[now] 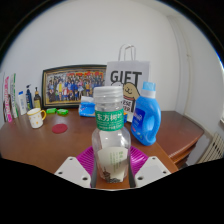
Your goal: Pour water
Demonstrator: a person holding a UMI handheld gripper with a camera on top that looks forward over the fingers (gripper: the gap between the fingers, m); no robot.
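Observation:
A clear plastic water bottle (110,135) with a green label and a white cap stands upright between my fingers. It is partly filled with water. My gripper (111,168) is shut on the bottle, with the magenta pads (88,160) pressed against its lower sides. The bottle's base sits low between the fingers, and I cannot tell whether it rests on the wooden table (60,145). A white mug (37,117) stands on the table well beyond the fingers, to the left.
A blue detergent jug (147,116) stands just right of the bottle, with a white gift bag (127,78) behind it. A framed photo (72,86), a blue bowl (88,105), a pink disc (61,128) and several small bottles (12,100) occupy the back left.

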